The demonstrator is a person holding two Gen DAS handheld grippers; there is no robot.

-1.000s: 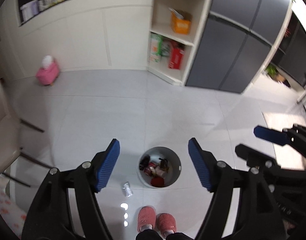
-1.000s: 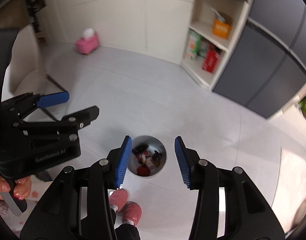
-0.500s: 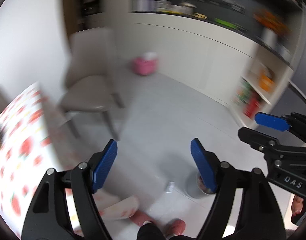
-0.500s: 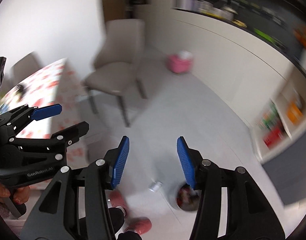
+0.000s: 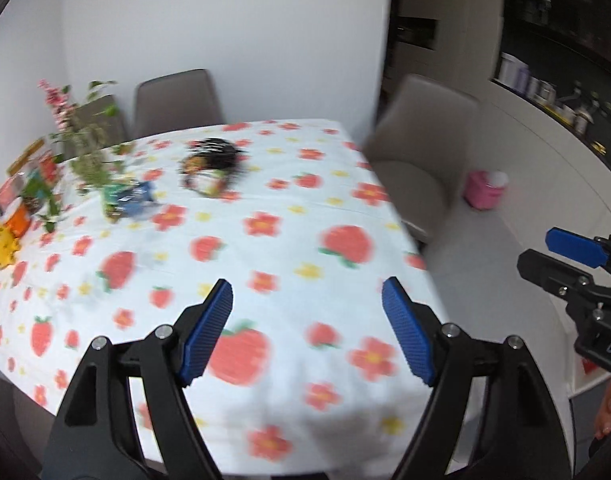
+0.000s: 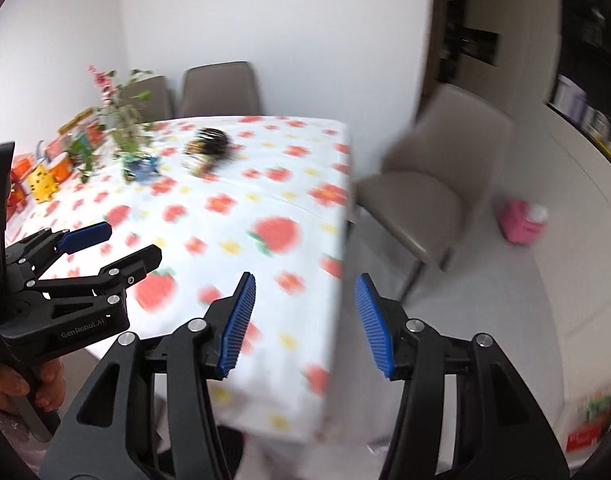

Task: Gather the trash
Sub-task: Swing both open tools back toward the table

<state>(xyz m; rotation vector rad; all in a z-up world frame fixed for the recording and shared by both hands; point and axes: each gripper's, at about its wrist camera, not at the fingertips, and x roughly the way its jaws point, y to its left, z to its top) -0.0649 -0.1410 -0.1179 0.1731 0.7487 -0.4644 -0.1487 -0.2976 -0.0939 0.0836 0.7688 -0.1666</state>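
Both views are motion-blurred. My left gripper (image 5: 307, 328) is open and empty above the near edge of a table with a strawberry-print cloth (image 5: 265, 248). My right gripper (image 6: 303, 324) is open and empty over the table's right edge (image 6: 337, 240). On the far part of the table lie a dark crumpled wrapper pile (image 5: 211, 164), also in the right wrist view (image 6: 207, 148), and a blue crumpled packet (image 5: 135, 196), also in the right wrist view (image 6: 143, 166). The trash bin is out of view.
A potted plant (image 5: 85, 148) and colourful boxes (image 5: 13, 216) stand at the table's far left. Grey chairs stand behind the table (image 5: 175, 100) and at its right side (image 6: 425, 184). A pink box (image 6: 521, 220) sits on the floor by white cabinets.
Both grippers have swung up and left from the floor bin and chair to the table. The bin and slippers have left view. Both stay open and empty.
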